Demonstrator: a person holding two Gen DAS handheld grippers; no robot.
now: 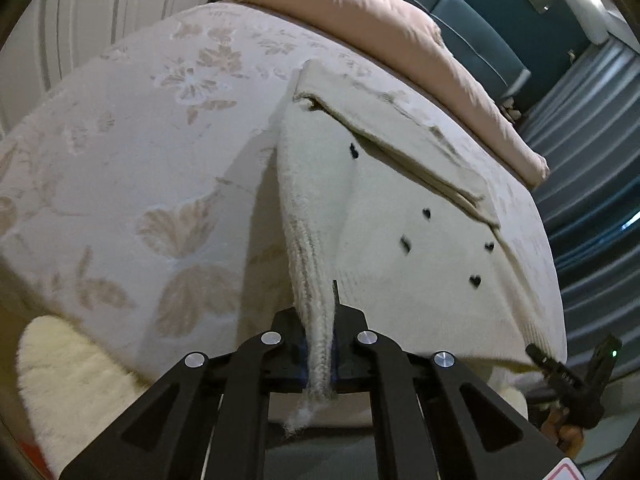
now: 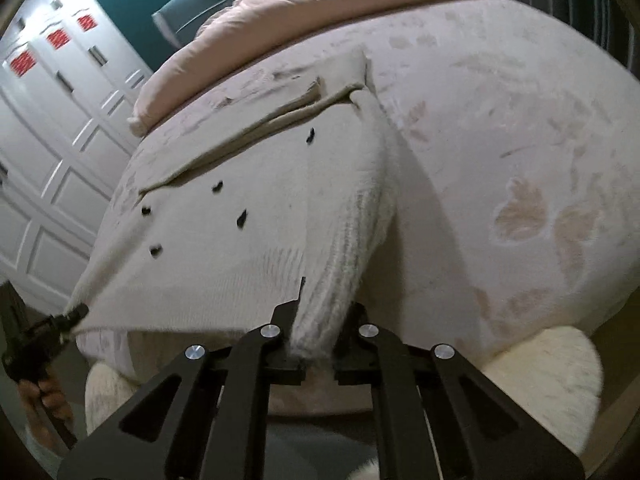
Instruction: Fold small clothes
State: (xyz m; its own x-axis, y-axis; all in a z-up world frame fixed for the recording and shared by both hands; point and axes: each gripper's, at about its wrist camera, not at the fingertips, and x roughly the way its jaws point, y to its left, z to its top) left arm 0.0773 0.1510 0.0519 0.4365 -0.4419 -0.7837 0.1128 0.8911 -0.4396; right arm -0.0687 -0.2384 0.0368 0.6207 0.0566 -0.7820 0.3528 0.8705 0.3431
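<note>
The fluffy cream knitted sweater with small black hearts (image 1: 400, 208) is spread on the flowery bed cover (image 1: 140, 152). Its two near corners are pinched tight by the left gripper (image 1: 320, 344) and right gripper (image 2: 316, 336). If one side is pulled harder, the sweater could be folded crooked or could slip out.

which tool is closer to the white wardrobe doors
Left. The left tool grips the sweater corner on the side facing the wardrobe doors; the right tool grips the opposite corner, farther along the bed.

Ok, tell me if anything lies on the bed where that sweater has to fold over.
Yes. A folded beige garment lies across the far end of the white sweater. Both grippers, left and right, already grip its near edge.
</note>
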